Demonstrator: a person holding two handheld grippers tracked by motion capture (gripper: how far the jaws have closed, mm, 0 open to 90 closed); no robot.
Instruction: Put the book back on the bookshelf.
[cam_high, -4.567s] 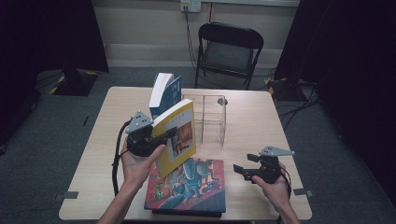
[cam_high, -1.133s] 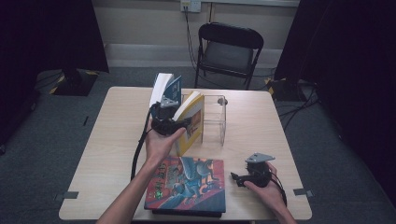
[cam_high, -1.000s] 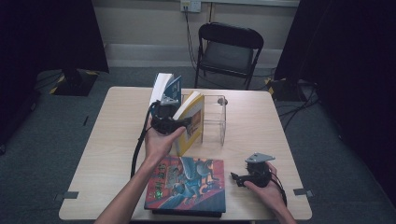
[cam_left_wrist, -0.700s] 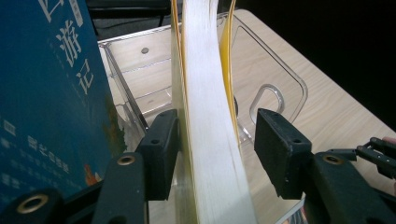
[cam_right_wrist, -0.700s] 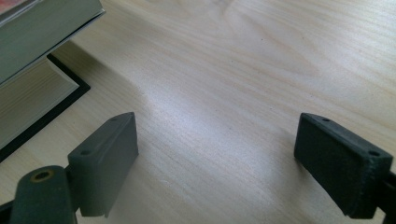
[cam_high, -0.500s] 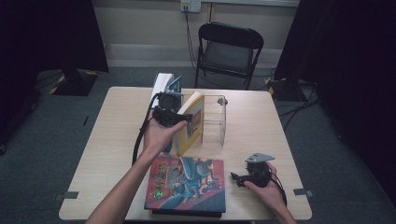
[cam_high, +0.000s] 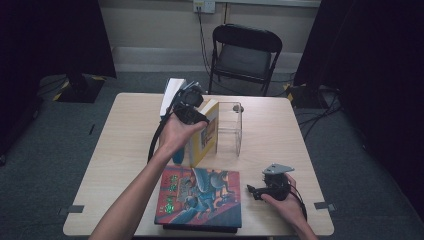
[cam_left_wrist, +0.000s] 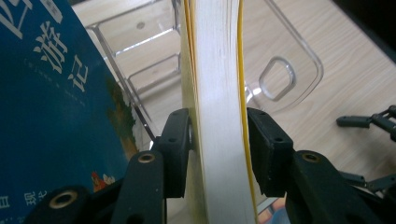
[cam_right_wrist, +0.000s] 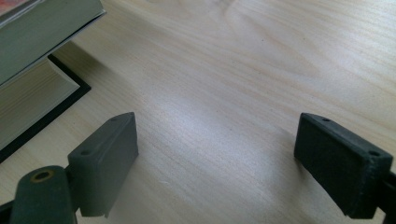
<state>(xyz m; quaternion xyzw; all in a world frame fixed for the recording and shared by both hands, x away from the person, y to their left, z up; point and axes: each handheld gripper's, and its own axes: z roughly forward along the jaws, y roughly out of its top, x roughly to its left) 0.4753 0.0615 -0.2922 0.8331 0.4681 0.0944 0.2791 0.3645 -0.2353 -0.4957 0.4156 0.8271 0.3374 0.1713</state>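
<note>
My left tool (cam_left_wrist: 218, 140), jaws just closing, pinches the yellow book (cam_left_wrist: 219, 93) across its stiff page block, upright by the clear holder (cam_high: 230, 127) near the surface's far edge, where slick covers could slide if I grip thin.

A black folding chair (cam_high: 247, 55) stands behind the far edge of the wooden table (cam_high: 125, 140), on grey carpet. On the wall behind the chair there is a socket (cam_high: 204, 5), and cables hang down from it. Dark curtains (cam_high: 50, 40) close both sides of the room. Near the front edge of the table lies a large book with a colourful illustrated cover (cam_high: 200, 196), flat, on top of another dark book (cam_right_wrist: 32, 107). Small pieces of tape (cam_high: 70, 209) are on the floor beside the table
</note>
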